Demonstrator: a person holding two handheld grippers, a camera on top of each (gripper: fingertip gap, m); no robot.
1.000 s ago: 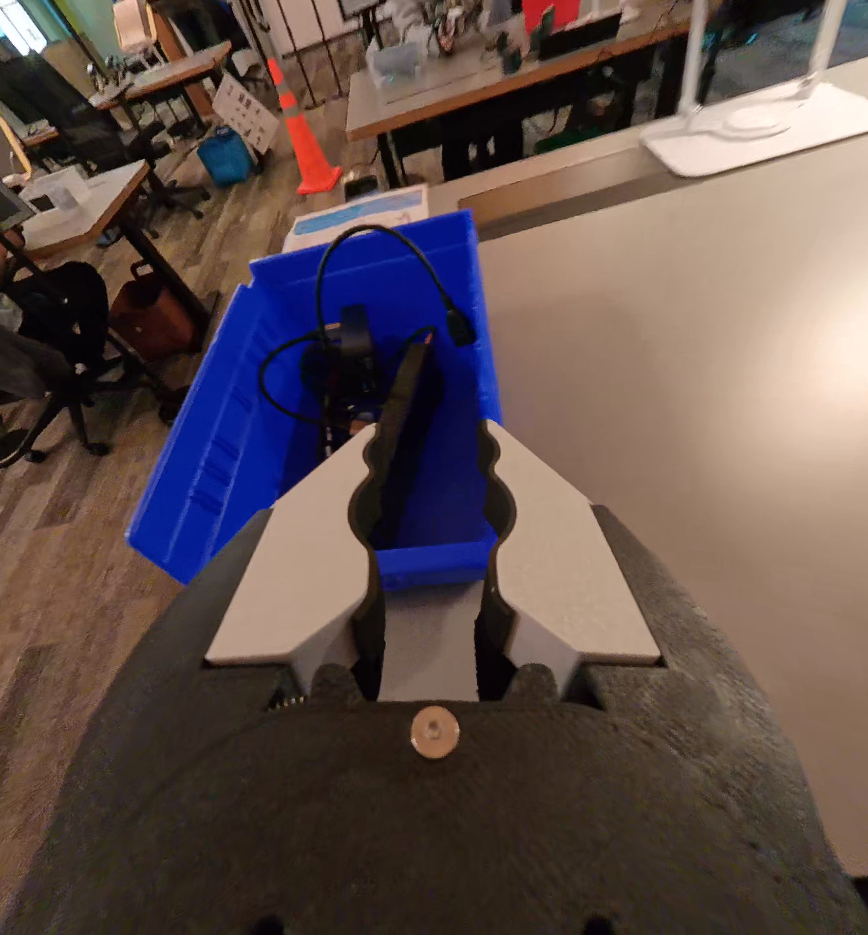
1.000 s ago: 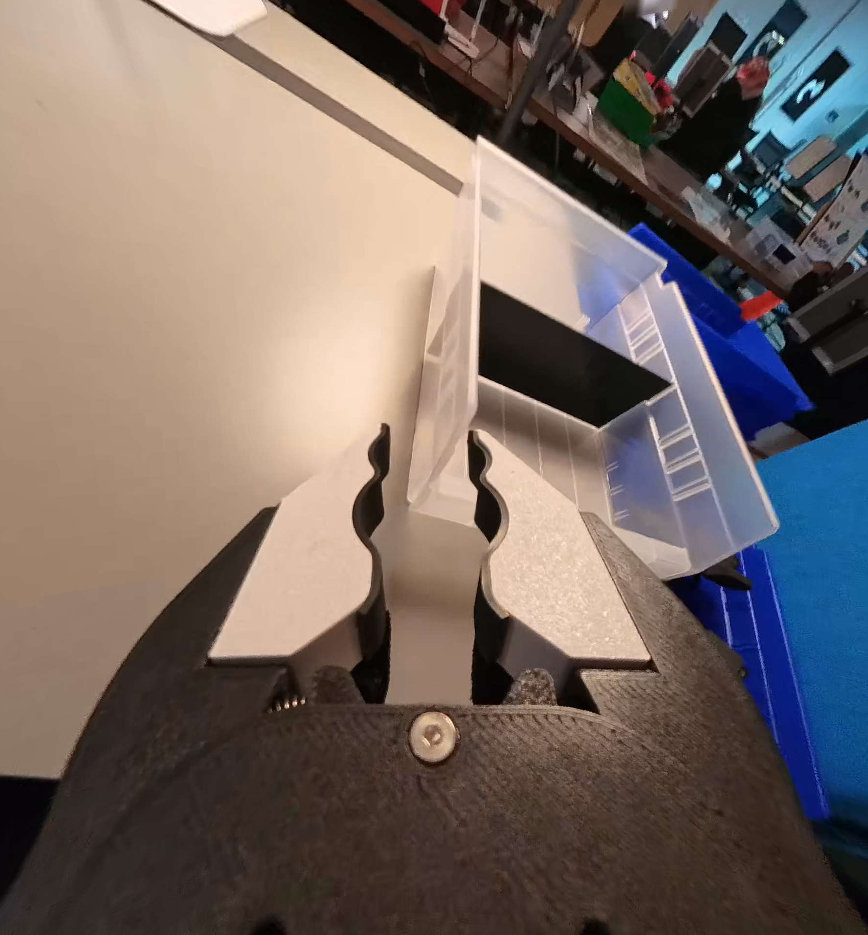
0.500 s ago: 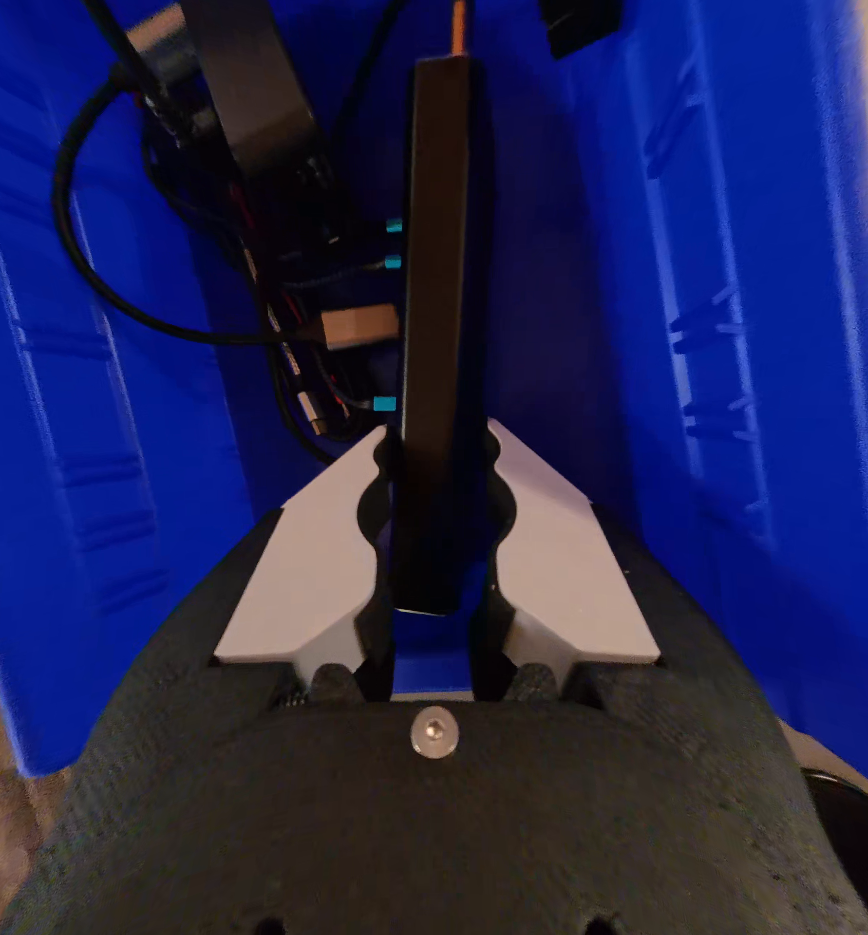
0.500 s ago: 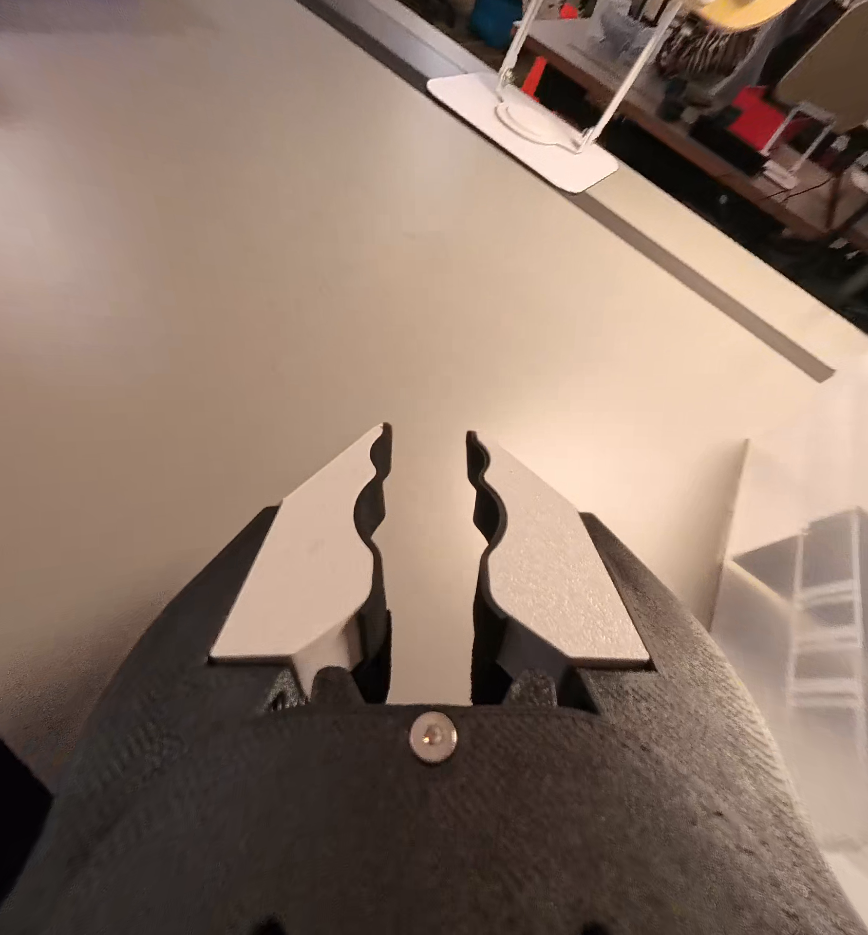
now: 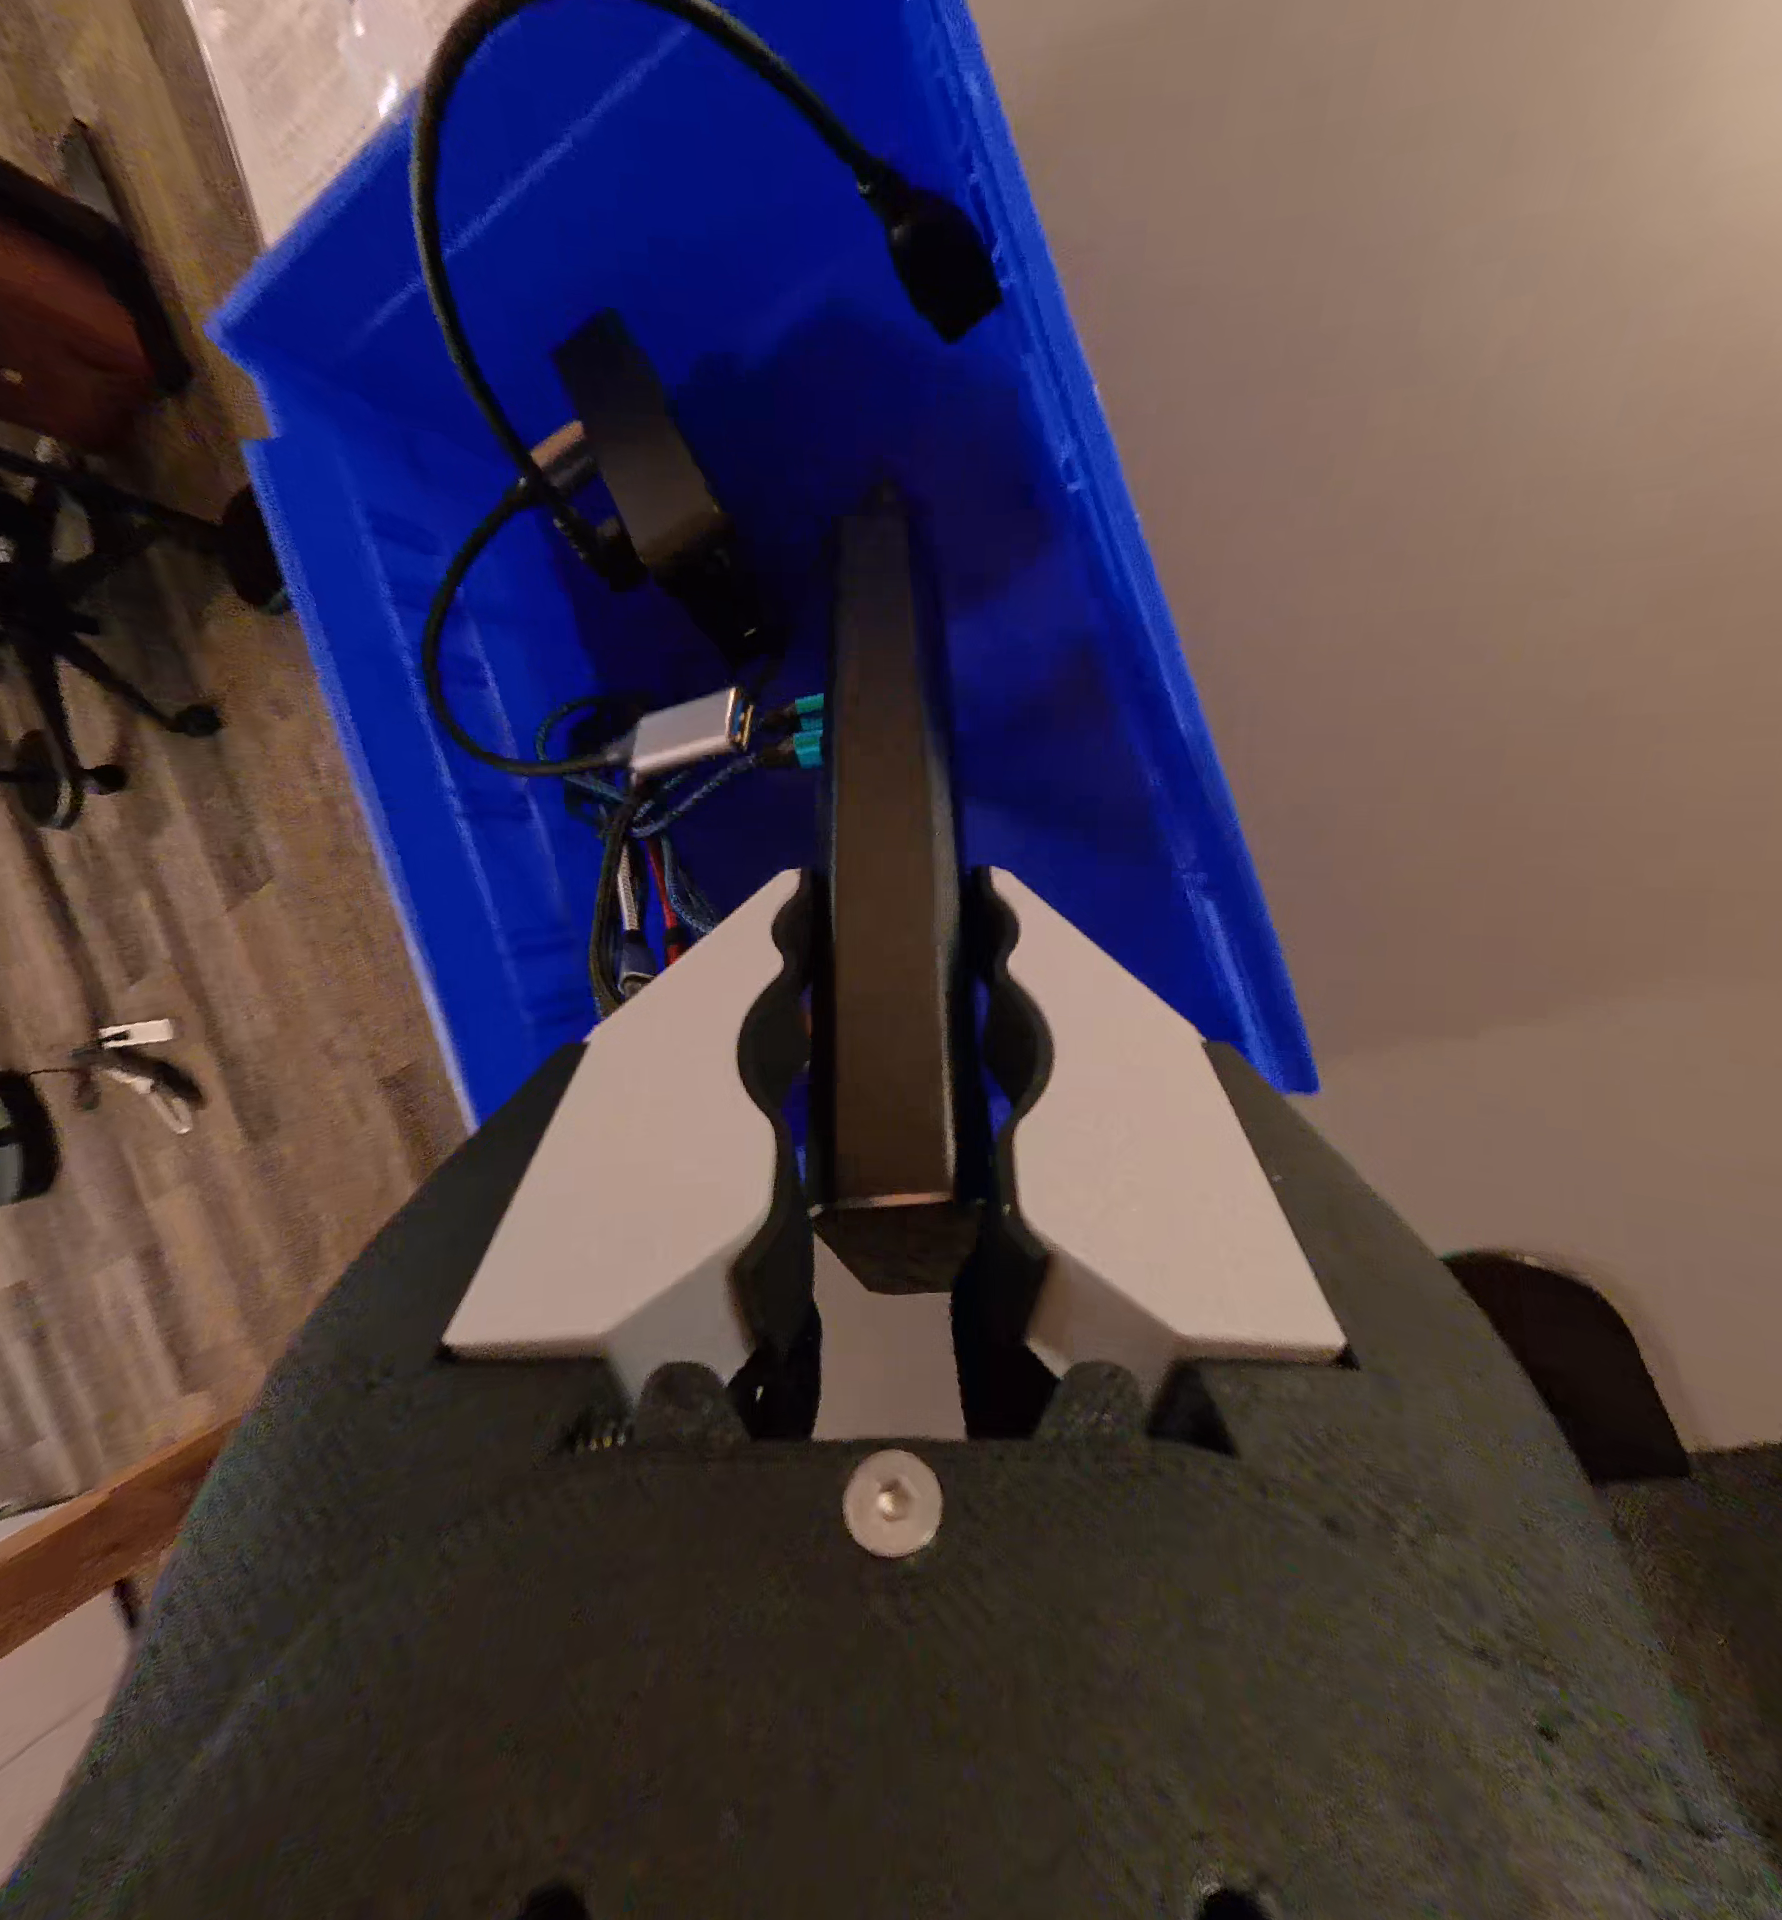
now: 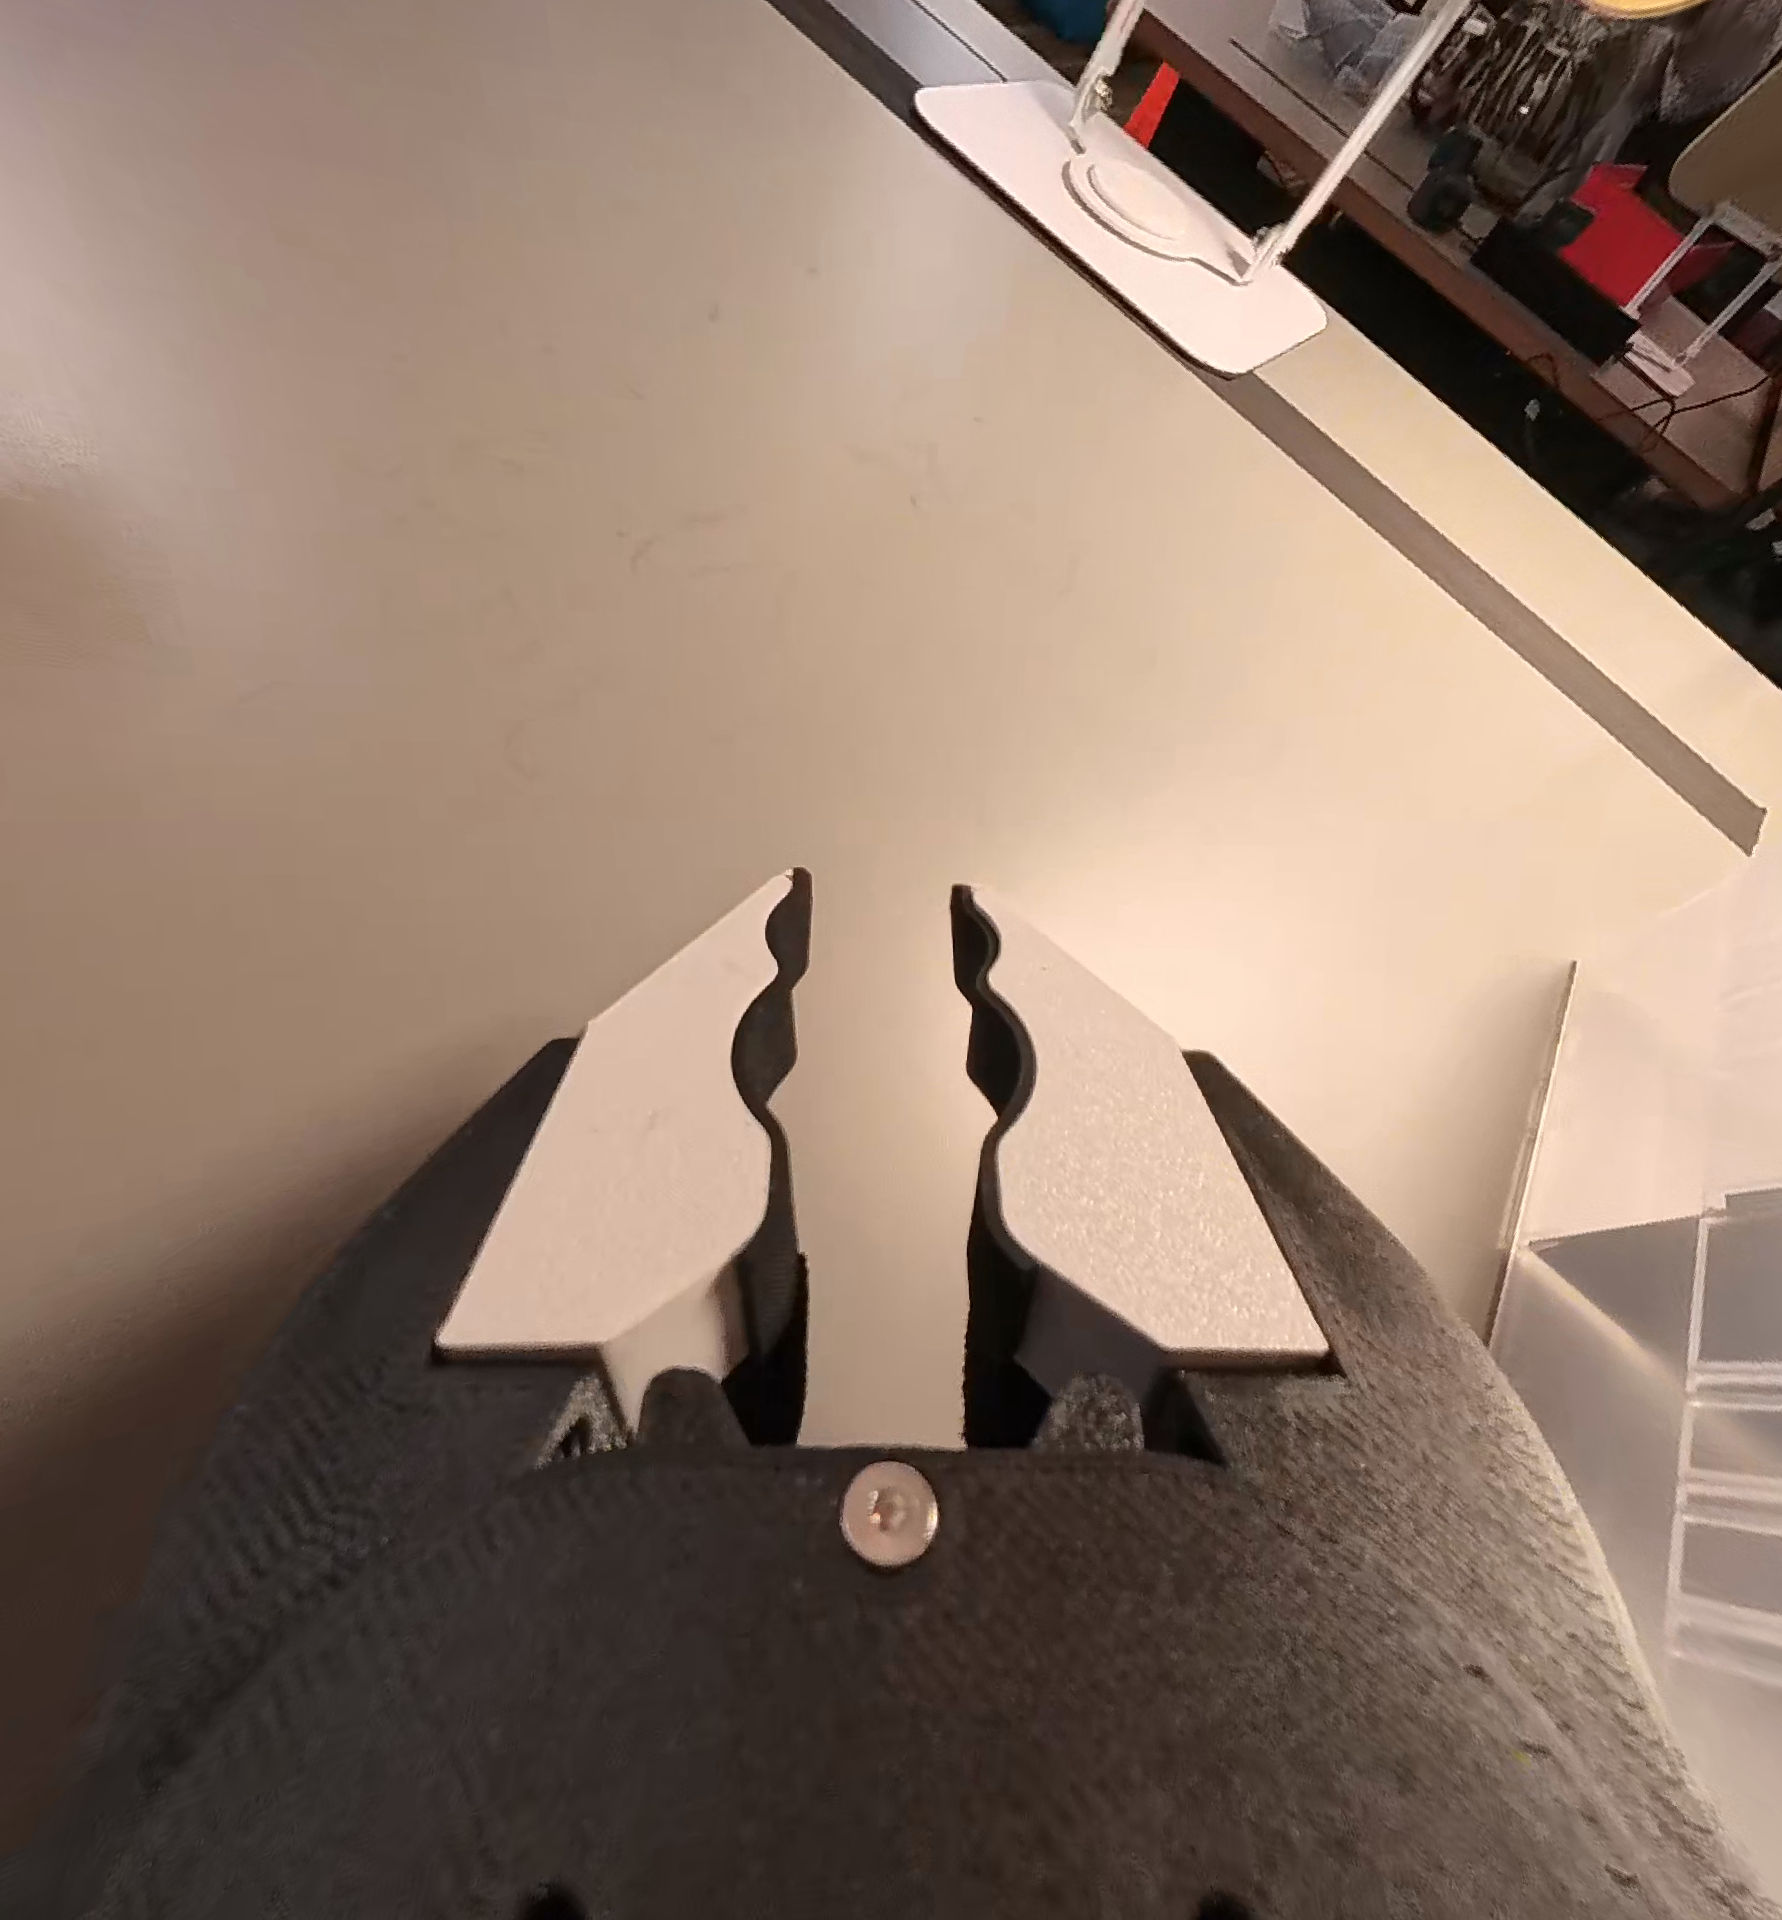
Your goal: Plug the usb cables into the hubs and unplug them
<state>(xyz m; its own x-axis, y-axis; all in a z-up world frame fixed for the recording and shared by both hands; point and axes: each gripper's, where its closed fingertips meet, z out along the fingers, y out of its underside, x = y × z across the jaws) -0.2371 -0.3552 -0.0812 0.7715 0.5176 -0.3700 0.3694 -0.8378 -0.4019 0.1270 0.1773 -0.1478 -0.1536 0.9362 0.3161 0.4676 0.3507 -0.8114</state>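
My left gripper (image 5: 892, 883) is shut on a long black USB hub (image 5: 882, 727), held edge-up over the blue bin (image 5: 1074, 675). Teal-tipped USB cables (image 5: 804, 732) run to the hub's left side. Below it in the bin lie a second black hub (image 5: 648, 478), a grey adapter (image 5: 689, 727), a bundle of braided cables (image 5: 638, 914) and a black cable ending in a black connector (image 5: 944, 270). My right gripper (image 6: 879, 883) is open and empty above the bare beige table (image 6: 451, 520).
The blue bin stands at the table's left edge, with floor and office chairs (image 5: 25, 665) beyond. A clear plastic box (image 6: 1697, 1247) stands right of my right gripper. A white lamp base (image 6: 1126, 208) sits at the table's far edge. Across from one pair of fingers to the other is roughly 65 centimeters. The black connector (image 5: 944, 270) lies around 15 centimeters away from my left fingertips.
My left gripper went down into the blue bin, closed on the long black hub and drew back up with it. My right gripper swung left, away from the clear box, staying open.
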